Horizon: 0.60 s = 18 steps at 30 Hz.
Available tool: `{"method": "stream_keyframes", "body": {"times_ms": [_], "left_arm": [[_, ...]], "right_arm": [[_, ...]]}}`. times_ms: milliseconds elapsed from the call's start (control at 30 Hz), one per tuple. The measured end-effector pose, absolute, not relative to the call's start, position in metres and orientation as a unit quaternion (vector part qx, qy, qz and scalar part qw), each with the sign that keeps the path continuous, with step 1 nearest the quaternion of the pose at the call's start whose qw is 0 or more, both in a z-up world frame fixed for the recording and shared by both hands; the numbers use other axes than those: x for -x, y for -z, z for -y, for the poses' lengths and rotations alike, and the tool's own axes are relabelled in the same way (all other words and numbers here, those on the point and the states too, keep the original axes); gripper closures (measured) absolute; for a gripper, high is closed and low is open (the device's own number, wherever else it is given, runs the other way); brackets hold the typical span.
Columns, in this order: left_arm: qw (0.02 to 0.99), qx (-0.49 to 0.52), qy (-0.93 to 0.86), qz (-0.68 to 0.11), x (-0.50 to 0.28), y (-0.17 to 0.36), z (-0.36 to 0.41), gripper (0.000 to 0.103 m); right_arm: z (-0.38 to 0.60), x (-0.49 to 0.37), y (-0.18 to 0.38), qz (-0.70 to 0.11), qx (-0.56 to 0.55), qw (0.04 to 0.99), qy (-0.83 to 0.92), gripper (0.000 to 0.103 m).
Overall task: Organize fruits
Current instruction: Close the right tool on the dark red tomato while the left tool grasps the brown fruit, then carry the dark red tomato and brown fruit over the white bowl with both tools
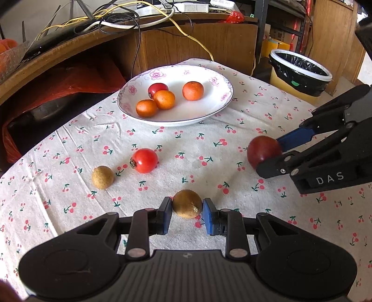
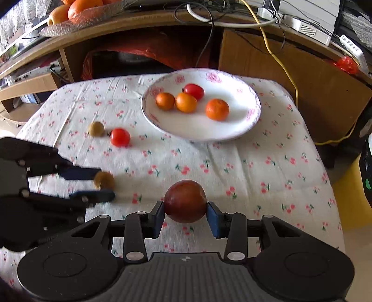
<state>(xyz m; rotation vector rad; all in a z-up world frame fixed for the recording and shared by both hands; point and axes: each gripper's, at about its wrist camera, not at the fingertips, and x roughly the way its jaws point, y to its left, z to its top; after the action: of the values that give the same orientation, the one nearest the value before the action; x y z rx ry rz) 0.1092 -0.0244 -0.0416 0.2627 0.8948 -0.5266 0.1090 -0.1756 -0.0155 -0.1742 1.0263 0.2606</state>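
Observation:
My left gripper (image 1: 187,210) is shut on a brown longan (image 1: 187,204), just above the cherry-print cloth; it also shows in the right wrist view (image 2: 104,180). My right gripper (image 2: 185,212) is shut on a dark red plum (image 2: 185,201), seen at the right in the left wrist view (image 1: 264,151). A white floral plate (image 1: 216,108) at the back holds three oranges (image 1: 193,90) and a red tomato (image 1: 157,88). On the cloth lie a red tomato (image 1: 145,160) and a second longan (image 1: 102,177).
The table (image 1: 58,209) is small, with edges close on all sides. A wooden desk (image 1: 197,41) with cables stands behind it. A bin with a black liner (image 1: 300,72) stands at the far right. A tray of oranges (image 2: 79,11) sits on the desk.

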Motion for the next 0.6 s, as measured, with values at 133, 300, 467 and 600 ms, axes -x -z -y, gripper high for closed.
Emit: {"method": "stream_keyframes", "body": {"times_ms": [133,300,467,600], "left_arm": [[0.858,-0.133,0.249,-0.429,-0.11,0.04,0.027,0.065],[0.857,-0.146,0.243,-0.431,-0.108,0.039,0.03,0.066],[0.856,-0.156,0.239,-0.432,-0.11,0.037,0.034,0.066],[0.861,-0.157,0.236,-0.423,-0.114,0.032,0.037,0.066]], "right_arm": [[0.177,-0.107,0.021,-0.477,0.074,0.866,-0.127,0.068],[0.179,-0.109,0.019,-0.476,0.072,0.866,-0.135,0.068],[0.179,-0.11,0.018,-0.475,0.081,0.864,-0.144,0.068],[0.178,-0.113,0.016,-0.473,0.079,0.865,-0.146,0.069]]}}
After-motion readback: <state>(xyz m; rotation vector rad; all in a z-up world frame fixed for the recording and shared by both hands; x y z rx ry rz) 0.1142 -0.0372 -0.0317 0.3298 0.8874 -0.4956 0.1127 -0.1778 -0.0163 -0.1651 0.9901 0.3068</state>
